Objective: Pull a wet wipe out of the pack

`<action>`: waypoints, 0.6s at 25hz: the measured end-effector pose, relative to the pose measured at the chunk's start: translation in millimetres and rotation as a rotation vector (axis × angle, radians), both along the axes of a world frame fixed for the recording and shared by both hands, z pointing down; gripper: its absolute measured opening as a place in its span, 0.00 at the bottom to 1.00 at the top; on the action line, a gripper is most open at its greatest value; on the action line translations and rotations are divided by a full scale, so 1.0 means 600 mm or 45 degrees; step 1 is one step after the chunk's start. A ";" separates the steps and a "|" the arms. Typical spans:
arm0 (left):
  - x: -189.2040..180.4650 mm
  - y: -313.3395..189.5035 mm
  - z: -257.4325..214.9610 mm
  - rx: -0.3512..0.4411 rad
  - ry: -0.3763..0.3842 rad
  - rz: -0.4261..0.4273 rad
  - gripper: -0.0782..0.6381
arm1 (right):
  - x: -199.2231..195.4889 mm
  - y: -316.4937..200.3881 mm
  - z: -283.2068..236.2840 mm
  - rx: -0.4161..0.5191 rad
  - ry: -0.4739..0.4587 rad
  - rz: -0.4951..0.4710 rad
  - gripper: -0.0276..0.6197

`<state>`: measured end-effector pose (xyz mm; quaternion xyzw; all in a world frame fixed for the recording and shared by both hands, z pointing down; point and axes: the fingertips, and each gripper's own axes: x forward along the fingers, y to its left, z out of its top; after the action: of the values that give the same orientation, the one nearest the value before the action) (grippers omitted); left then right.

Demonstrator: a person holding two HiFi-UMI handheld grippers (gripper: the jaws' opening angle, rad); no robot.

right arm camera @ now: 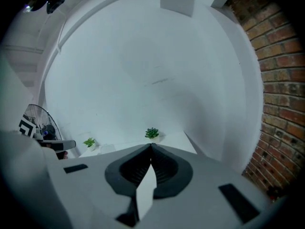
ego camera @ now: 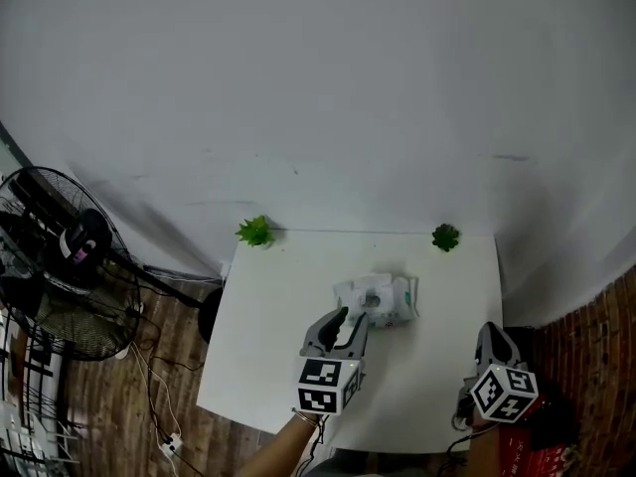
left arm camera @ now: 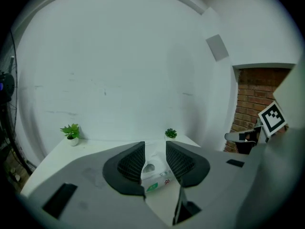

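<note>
The wet wipe pack point(ego camera: 388, 300), white with green print, lies near the middle of the white table point(ego camera: 278, 366). My left gripper point(ego camera: 354, 316) is at the pack's near left side, open. In the left gripper view the pack point(left arm camera: 155, 173) shows in the gap between the two jaws of the left gripper point(left arm camera: 155, 147). The jaws are not closed on it. My right gripper point(ego camera: 490, 329) hovers by the table's right edge, away from the pack. In its own view the right gripper point(right arm camera: 151, 147) is shut with its tips together and nothing between them.
Two small potted plants stand at the table's far corners, one on the left point(ego camera: 255, 231) and one on the right point(ego camera: 445, 237). A floor fan point(ego camera: 60, 266) with cables stands left of the table. A white wall is behind, and a brick wall point(right arm camera: 281, 104) is to the right.
</note>
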<state>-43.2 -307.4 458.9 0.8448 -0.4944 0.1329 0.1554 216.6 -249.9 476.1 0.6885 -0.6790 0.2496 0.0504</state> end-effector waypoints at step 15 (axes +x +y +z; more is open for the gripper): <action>0.067 -0.035 0.117 -0.168 -0.104 0.128 0.30 | 0.063 -0.008 0.056 -0.069 -0.008 0.092 0.04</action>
<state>-2.8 -328.4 529.0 0.8505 -0.4474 0.2072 0.1835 254.6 -254.9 509.7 0.7102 -0.6468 0.2720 0.0578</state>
